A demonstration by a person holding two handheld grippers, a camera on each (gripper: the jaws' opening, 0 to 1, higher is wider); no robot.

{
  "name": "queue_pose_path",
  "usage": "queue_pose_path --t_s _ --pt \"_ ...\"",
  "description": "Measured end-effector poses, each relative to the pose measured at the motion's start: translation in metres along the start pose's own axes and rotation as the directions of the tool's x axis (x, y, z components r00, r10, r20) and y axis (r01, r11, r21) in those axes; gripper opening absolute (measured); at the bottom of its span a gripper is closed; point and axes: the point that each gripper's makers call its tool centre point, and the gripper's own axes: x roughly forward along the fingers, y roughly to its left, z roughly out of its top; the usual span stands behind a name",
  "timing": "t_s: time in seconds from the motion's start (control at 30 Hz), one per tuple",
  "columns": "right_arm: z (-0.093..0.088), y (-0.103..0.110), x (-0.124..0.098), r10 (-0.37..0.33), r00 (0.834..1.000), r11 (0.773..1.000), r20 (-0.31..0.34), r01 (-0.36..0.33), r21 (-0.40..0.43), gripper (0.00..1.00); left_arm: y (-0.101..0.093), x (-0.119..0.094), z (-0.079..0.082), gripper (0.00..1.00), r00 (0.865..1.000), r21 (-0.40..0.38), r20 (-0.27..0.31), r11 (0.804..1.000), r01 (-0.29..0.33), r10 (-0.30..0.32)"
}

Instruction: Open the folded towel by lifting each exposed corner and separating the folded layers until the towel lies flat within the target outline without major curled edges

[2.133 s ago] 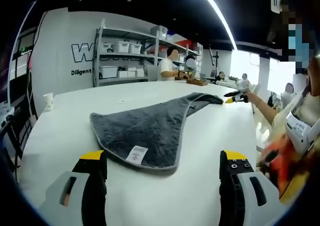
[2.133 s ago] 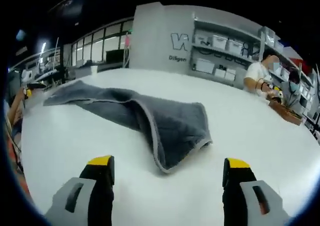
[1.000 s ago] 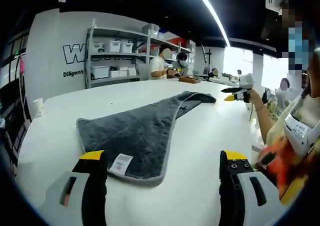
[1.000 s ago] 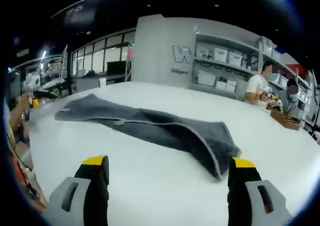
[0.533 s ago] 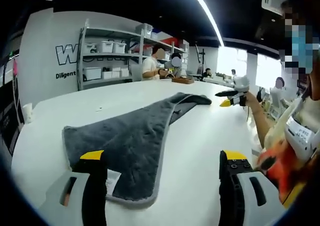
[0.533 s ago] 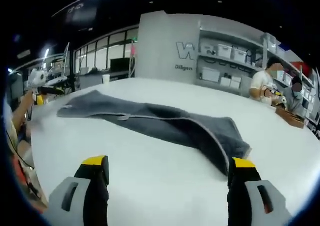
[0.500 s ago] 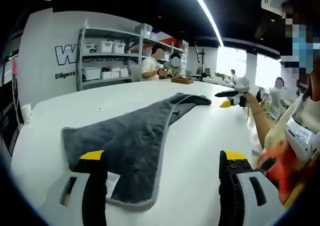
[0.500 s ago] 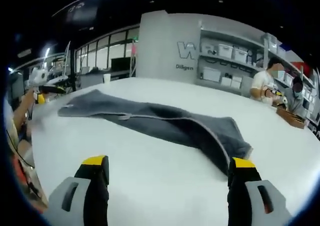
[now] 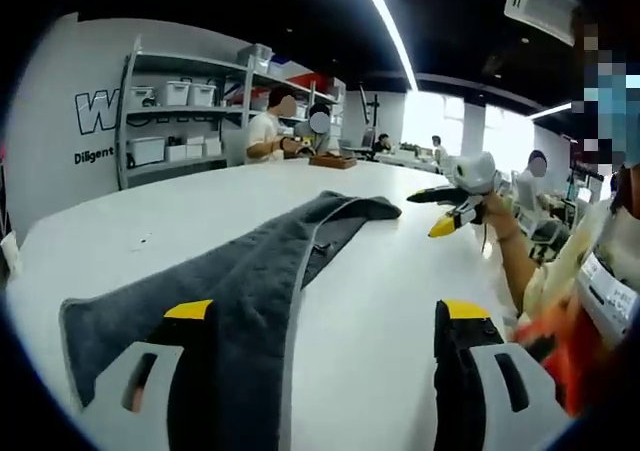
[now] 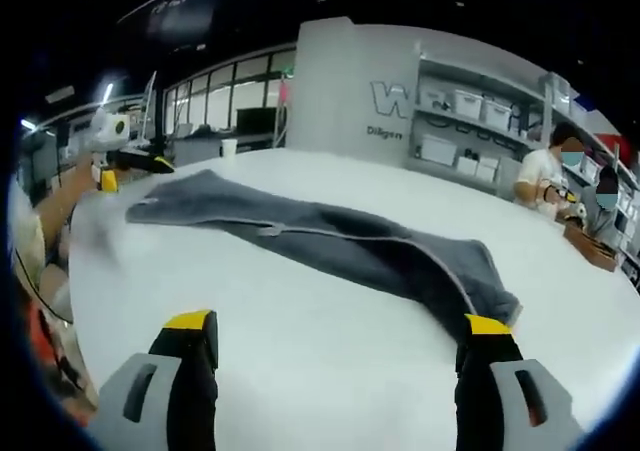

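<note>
Two views look over one large white surface [image 9: 400, 271] that carries a dark grey towel [image 9: 250, 281]. In the left gripper view, grey metal shelves [image 9: 170, 101] with white storage boxes stand at the left against a pale wall with dark lettering. Two people work beside a wooden tray [image 9: 332, 161] at the far edge of the surface. A long ceiling light [image 9: 385, 21] runs across the dark ceiling, and bright windows show further right. The towel lies as a long, partly folded strip with a light hem, from the near left to the far middle of the surface. The left tool [image 9: 322, 321] stands released, its yellow-tipped jaws wide apart; the left jaw is over the near end of the towel, but I cannot tell if it touches. At the right, the right tool [image 9: 448, 211] is held in the air near the far end of the towel.

In the right gripper view, the left tool [image 10: 125, 166] shows at the far left, just beside the far end of the towel [image 10: 330, 246]. A paper cup [image 10: 229, 148] stands behind it on the surface [image 10: 300, 341]. Windows and the lettered wall follow, then the shelves [image 10: 470, 121] with a seated person. The right tool [image 10: 335, 323] is released, its jaws spread, and the near corner of the towel lies just beside its right jaw.
</note>
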Motion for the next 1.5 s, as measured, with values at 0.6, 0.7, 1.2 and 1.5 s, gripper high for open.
queue_pose_path --t_s 0.6,0.7,1.2,1.5 --pt "0.005 -0.002 -0.011 0.005 0.999 1.0 0.031 -0.006 0.002 0.99 -0.025 0.109 0.015 0.78 0.993 0.074 -0.029 0.991 0.113 -0.111" --pt "0.005 -0.002 -0.012 0.004 0.999 1.0 0.032 -0.004 0.0 0.99 -0.028 0.124 0.013 0.76 0.992 0.07 -0.037 0.99 0.119 -0.117" --pt "0.005 -0.006 -0.016 0.004 0.999 1.0 0.045 -0.005 0.017 0.99 -0.016 0.175 0.002 0.41 0.996 0.165 -0.08 0.984 0.061 -0.048" --pt "0.003 -0.008 -0.017 0.008 0.999 1.0 0.04 -0.008 0.016 0.99 -0.011 0.191 -0.007 0.27 0.993 0.192 -0.115 0.981 0.036 -0.014"
